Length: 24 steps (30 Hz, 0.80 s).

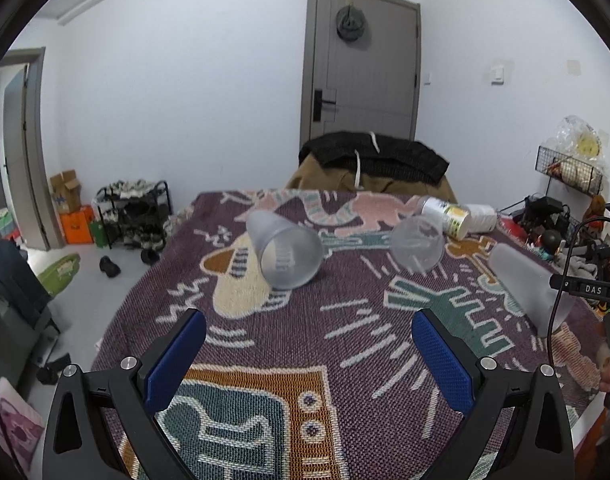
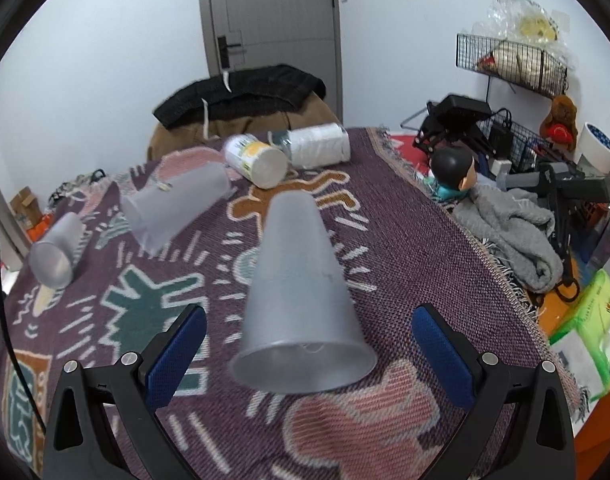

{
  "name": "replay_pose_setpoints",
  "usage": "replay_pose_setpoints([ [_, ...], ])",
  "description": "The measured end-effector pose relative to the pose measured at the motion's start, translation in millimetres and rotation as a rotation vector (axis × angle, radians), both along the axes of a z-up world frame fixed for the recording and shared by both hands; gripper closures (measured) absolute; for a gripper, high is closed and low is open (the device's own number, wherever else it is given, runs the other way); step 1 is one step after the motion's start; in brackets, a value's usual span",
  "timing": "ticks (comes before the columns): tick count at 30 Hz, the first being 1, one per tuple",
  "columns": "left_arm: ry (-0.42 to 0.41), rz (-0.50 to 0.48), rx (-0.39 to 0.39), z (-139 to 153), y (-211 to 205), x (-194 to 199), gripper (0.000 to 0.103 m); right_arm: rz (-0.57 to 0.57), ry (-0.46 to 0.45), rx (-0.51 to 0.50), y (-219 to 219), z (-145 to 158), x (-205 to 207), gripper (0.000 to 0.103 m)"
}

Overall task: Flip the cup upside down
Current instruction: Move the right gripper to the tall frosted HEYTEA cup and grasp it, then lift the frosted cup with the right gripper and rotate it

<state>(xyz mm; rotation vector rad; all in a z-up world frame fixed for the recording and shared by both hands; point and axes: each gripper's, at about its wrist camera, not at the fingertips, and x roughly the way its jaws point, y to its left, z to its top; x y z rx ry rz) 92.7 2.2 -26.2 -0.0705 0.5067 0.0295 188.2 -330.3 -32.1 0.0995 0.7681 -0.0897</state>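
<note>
Three frosted plastic cups are on the patterned blanket (image 1: pixel 265 340). In the left wrist view one cup (image 1: pixel 285 252) lies on its side, mouth toward me, and a second cup (image 1: pixel 417 248) lies on its side further right. A third cup (image 1: pixel 525 284) is at the right, next to the right gripper's body. My left gripper (image 1: pixel 309 356) is open and empty, short of the cups. In the right wrist view my right gripper (image 2: pixel 309 356) is open, with the third cup (image 2: pixel 301 304) between its fingers, mouth toward me; no pad touches it. The other cups (image 2: pixel 173 208) (image 2: pixel 55 256) lie to the left.
A white and yellow can (image 2: pixel 257 160) and a white roll pack (image 2: pixel 317 144) lie at the blanket's far end. A chair with dark clothes (image 1: pixel 369 160) stands behind. A grey towel (image 2: pixel 509 232), a doll head (image 2: pixel 453 172) and clutter fill the right side. The blanket's fringe edge (image 2: pixel 501 272) runs right.
</note>
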Motion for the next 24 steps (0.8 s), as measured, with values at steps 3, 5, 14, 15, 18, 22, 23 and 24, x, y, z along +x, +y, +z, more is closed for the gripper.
replay_pose_setpoints([
  [3,0.030,-0.001,-0.014,-8.9,3.3,4.7,0.000,0.001,0.046,0.005,-6.1,-9.9,15.2,0.000],
  [5,0.057,-0.001,-0.023,-16.4,5.4,9.0,0.000,0.002,0.068,0.021,-8.9,-15.0,23.2,0.000],
  [14,0.099,0.013,-0.043,-27.4,12.6,13.0,0.000,0.040,0.186,0.071,-1.5,-27.9,49.3,0.002],
  [15,0.096,0.015,-0.044,-26.9,13.8,12.0,0.000,0.051,0.189,0.078,-0.2,-27.8,48.9,0.018],
  [18,0.084,0.023,-0.055,-23.5,19.7,8.8,0.000,0.055,0.192,0.098,-0.5,-27.1,46.6,0.026],
  [22,0.077,0.032,-0.061,-20.6,25.3,6.7,0.000,0.108,0.163,0.164,2.9,-16.8,33.8,0.027],
  [23,0.075,0.035,-0.063,-19.9,27.0,5.5,0.000,0.120,0.156,0.178,4.3,-13.7,30.5,0.027],
  [24,0.072,0.036,-0.066,-19.4,28.8,4.7,0.000,0.127,0.152,0.185,5.3,-11.5,29.4,0.027],
])
